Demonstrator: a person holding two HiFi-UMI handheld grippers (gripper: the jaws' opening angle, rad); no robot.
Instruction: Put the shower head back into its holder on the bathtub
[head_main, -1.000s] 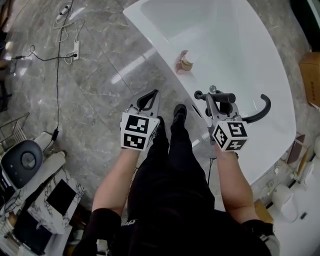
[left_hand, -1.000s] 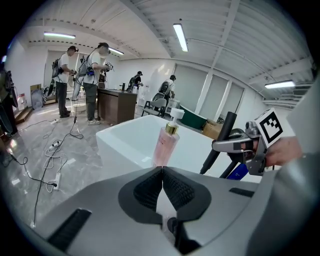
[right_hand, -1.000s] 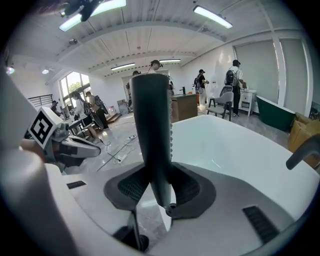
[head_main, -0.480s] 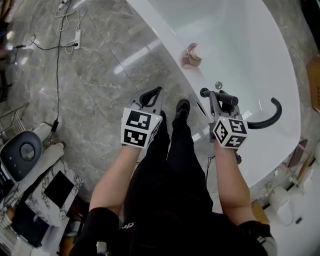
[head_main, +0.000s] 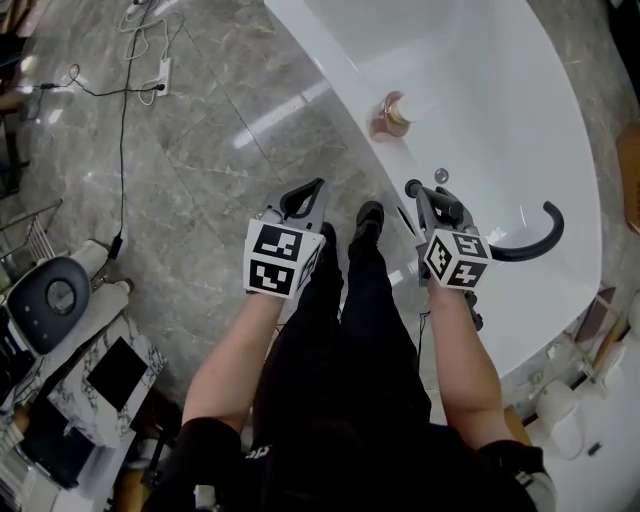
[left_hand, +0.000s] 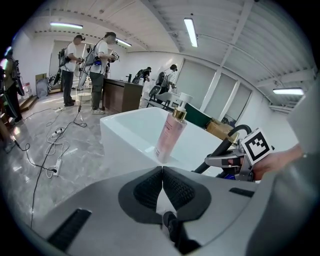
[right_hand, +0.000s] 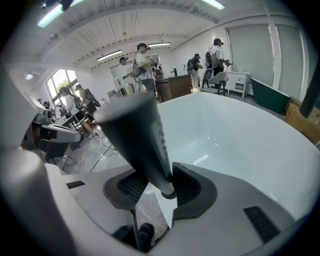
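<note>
Your right gripper (right_hand: 159, 187) holds the shower head (right_hand: 135, 135), its jaws just eased wider; your left gripper (left_hand: 162, 172) is closed, empty; a pink bottle (head_main: 392, 115) stands on the bathtub (head_main: 330, 70) rim ahead; a curved black pipe (head_main: 535, 240) rises just beside.

The bathtub (head_main: 520, 90) is smooth, glossy white and throws back the ceiling lights. On the bathtub's rim stands a bottle (left_hand: 170, 135) of pale pink, see-through, shiny stuff, glass or plastic I cannot tell, with a bright gold cap. The shower head (right_hand: 132, 130) over the bathtub's rim is matt black, its handle ribbed along one strip. The curved tube (head_main: 525, 250) over the bathtub is black with a slight sheen. The floor (head_main: 200, 150) beside the bathtub is polished grey stone with pale veins, mirror-shiny. My left gripper (left_hand: 162, 169) has a matt grey plastic shell and black, finely ribbed pads. My trousers (head_main: 340, 360) are matt black cloth.
</note>
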